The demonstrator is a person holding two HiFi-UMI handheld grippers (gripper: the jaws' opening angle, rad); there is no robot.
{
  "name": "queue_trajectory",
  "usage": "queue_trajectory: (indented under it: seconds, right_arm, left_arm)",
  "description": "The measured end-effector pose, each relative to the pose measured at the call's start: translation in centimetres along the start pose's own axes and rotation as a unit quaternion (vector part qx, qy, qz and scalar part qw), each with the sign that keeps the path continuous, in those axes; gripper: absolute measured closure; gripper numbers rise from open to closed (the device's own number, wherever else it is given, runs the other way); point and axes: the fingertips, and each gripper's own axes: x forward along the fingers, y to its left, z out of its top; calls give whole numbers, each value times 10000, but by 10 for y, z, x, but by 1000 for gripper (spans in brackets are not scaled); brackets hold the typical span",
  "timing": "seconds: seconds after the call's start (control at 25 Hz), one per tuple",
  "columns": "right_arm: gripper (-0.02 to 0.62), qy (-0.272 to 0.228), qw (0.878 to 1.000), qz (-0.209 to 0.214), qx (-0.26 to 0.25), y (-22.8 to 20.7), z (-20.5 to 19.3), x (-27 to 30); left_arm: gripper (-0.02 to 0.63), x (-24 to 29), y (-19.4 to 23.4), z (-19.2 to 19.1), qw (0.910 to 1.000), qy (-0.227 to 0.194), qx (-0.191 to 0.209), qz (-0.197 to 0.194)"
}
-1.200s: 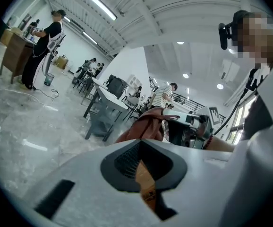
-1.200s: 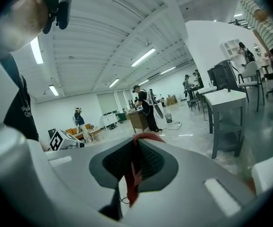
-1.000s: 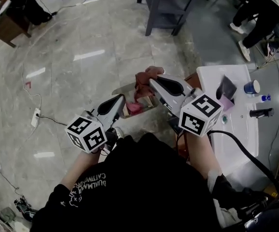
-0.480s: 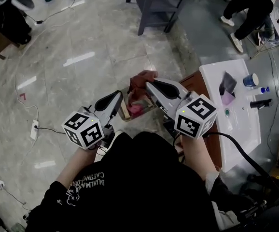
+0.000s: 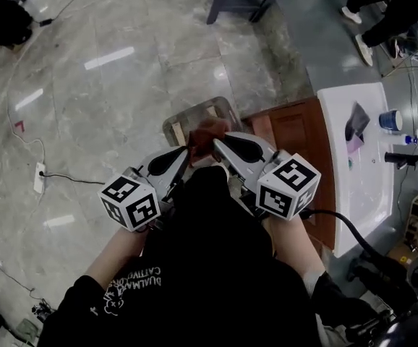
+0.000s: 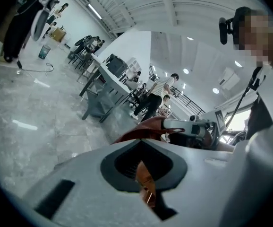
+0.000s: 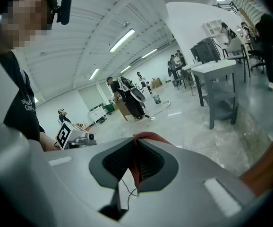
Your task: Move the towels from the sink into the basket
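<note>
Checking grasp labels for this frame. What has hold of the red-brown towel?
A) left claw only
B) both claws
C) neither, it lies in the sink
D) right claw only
B: the towel hangs between the two; the left gripper view shows its cloth pinched in the left claw, and the right gripper view shows it pinched in the right claw.

White print on the person's black fabric shirt point(image 5: 216, 280), seen upside down, reads partly "DUALMA" and "CATIV"; the rest is unclear.
</note>
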Motion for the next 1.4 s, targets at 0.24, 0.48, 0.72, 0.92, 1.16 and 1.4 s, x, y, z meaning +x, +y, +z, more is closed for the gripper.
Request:
queue_trajectory:
  seconds: [0.24,0.48,0.72,0.92,1.16,1.4]
  right_arm:
    - [566,523,9959,38,744,-64,-72,34]
    - [566,1098,9838,197,1401,-131,-156,74]
    - [566,1939,9693,376,1461,-179,-241,112]
    - [566,2339,9548,610,1729,-209,-300,147]
    - [566,2480,9426,827,2076,-229,-347,180]
    - [566,2562,9392,542,2219,-276,-382,197]
  left_arm:
    - [603,36,56,-55,9978,342,-495,290]
    - [603,77,119,-106,9937,505,-766,637]
    - [603,108,171,-163,9846,619,-1222,1088]
    - [603,134,217,-207,9752,451,-1643,1413]
    - [603,159,268,-244,9689,407,-1841,1600]
    - [603,161,310,-261,9664,494,-1799,1771]
